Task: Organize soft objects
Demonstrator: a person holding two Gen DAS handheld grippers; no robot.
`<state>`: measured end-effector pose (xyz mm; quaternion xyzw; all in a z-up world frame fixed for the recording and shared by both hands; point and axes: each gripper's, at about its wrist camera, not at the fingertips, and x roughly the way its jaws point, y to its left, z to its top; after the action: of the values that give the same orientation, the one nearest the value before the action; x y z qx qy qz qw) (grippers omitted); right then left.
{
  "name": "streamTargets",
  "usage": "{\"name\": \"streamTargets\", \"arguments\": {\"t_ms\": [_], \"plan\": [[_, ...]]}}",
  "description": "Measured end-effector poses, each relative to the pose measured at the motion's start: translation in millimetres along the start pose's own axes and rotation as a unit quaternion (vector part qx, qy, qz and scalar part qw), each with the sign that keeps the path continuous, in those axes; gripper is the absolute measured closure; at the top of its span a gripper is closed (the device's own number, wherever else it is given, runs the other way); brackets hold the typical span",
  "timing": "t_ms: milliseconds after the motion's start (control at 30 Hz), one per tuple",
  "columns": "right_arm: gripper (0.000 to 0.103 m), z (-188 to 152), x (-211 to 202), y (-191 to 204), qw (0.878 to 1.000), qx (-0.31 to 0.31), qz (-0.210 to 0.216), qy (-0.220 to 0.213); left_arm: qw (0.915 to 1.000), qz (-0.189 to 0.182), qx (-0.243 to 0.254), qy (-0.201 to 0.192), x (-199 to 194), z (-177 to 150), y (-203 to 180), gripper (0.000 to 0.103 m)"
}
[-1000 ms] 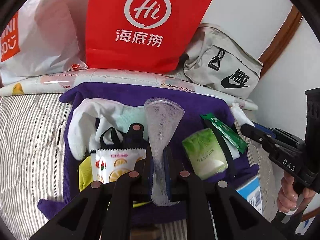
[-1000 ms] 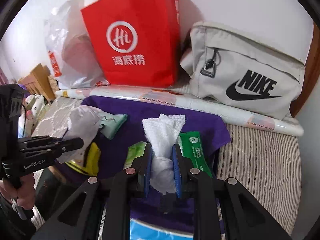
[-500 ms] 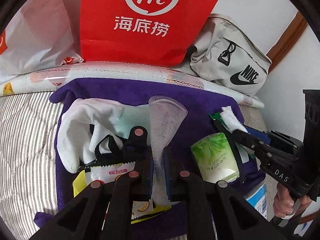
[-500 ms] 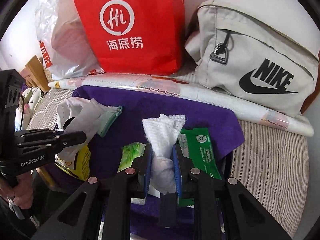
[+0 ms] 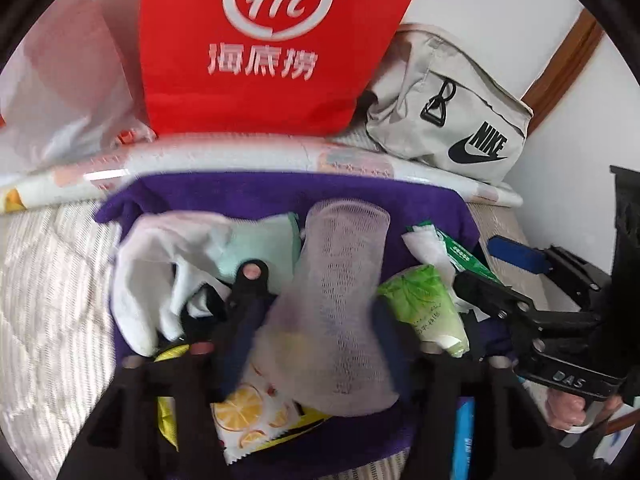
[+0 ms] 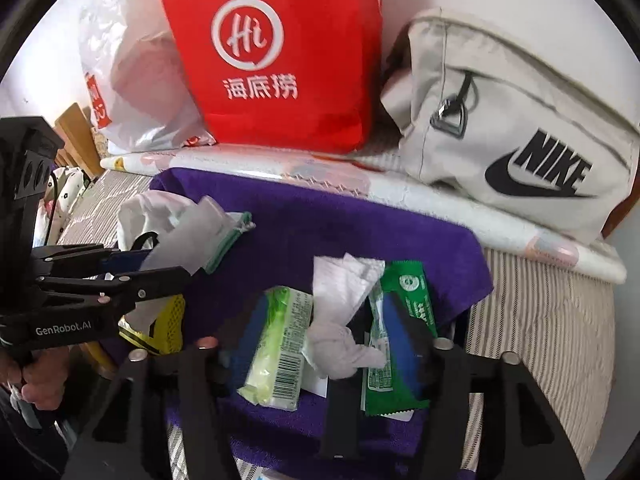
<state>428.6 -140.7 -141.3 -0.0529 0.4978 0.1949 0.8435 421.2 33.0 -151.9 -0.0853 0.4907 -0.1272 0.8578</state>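
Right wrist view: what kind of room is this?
Probably a bedroom at home: striped quilted bedding, a Nike bag and a red shopping bag propped against the wall behind it.

We see a deep purple towel (image 6: pixel 320 224) spread over a bed cover (image 6: pixel 548 320) striped in fine grey and white. On the towel lie a white mesh sleeve (image 5: pixel 340 280), a pale mint cloth (image 5: pixel 256 240), a white glove (image 5: pixel 160 256), a light green tissue pack (image 6: pixel 280 344), a dark green sachet (image 6: pixel 404 320) with white print, a white crumpled tissue (image 6: pixel 344 312) and a snack packet (image 5: pixel 248 408) printed with orange slices. Behind stand a red bag (image 6: pixel 276 56) with a white logo and a beige pouch (image 6: pixel 520 120) with black lettering.
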Motion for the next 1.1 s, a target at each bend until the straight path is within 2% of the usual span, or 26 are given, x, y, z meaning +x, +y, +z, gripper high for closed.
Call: {"name": "streamTargets", "arguments": {"t_ms": [167,433,533,700,800,867,1000,1100], "plan": [[0.035,0.5,-16.6,6.8,1.0,-0.006,0.001,-0.011,0.9997,0.016,0.013,-0.013,-14.9,1.2,-3.7,0.033],[0.035,-6.3,-55.7,15.1,0.999,-0.009,-0.003,-0.032,0.9994,0.026,-0.001,-0.022,-50.1,-6.1,-3.4,0.033],[0.035,-11.9,-74.4,17.8,0.999,-0.002,-0.009,-0.041,0.999,0.031,0.0,-0.031,-69.2,-15.3,-8.9,0.032],[0.035,-29.4,-111.4,24.7,0.998,0.018,-0.011,-0.067,0.9986,0.032,-0.002,-0.041,-101.7,-35.7,-21.9,0.023],[0.034,-41.9,-136.4,33.7,0.996,0.018,-0.019,-0.082,0.998,0.034,0.004,-0.053,-126.0,-50.3,-32.6,0.023],[0.032,-52.1,-156.4,40.5,0.995,0.017,-0.021,-0.095,0.9977,0.031,0.009,-0.059,-141.6,-60.3,-39.6,0.021],[0.021,-71.6,-192.7,48.3,0.992,0.038,-0.025,-0.114,0.9965,0.028,0.009,-0.078,-175.6,-86.5,-52.8,0.015],[0.016,-91.3,-221.7,54.1,0.99,0.056,-0.016,-0.131,0.9955,0.033,0.009,-0.089,-196.4,-106.1,-61.2,0.015]]}}
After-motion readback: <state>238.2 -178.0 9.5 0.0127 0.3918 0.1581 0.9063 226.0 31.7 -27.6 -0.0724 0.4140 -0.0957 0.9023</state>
